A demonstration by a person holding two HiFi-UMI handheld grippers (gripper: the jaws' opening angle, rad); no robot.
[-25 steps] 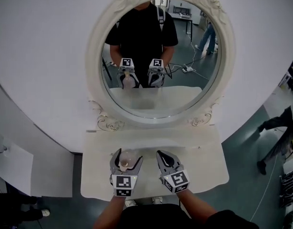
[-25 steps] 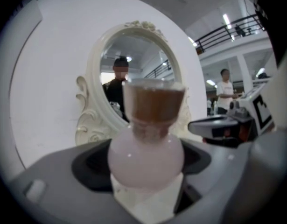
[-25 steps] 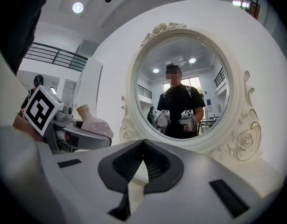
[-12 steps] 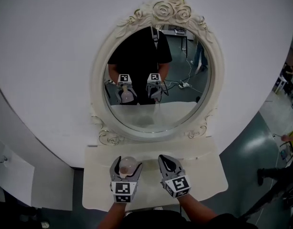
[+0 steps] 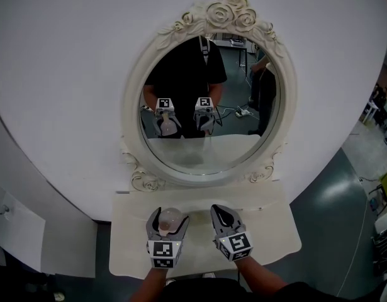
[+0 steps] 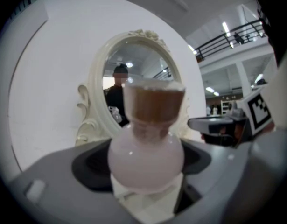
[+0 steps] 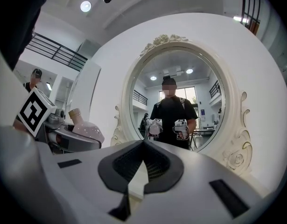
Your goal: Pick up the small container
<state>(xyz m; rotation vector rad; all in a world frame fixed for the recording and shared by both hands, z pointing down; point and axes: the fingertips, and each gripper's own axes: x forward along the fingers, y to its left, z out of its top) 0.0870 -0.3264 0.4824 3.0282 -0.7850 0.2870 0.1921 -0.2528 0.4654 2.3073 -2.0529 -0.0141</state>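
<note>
Right now your left gripper [image 5: 168,223] has the small container [image 6: 146,160] clamped between its jaws, which are parted only as far as the round body they press on from both sides. The bottle stands upright in that grip, belly seated between the dark jaw pads and neck and cap [image 6: 153,101] rising above them. From the head view it sits over the near part of the white vanity table [image 5: 269,225], just left of your right gripper [image 7: 143,146]. No view shows whether its base touches the tabletop or hangs clear of it. Your right gripper is level with the left one and close beside it, not touching. Its jaws are brought together with nothing between them, only a thin slit where the pads meet. The container is a small flask with a bulbous, milky pale-pink body, a short narrow neck, and a tan-brown cap with a lighter rim on top. The body is cloudy, so you cannot tell what is inside or how full it is. Behind the table, the oval mirror [image 5: 209,99] with its cream rose-carved frame shows both grippers from the front, with the pink flask in the one at the reflection's left.
</note>
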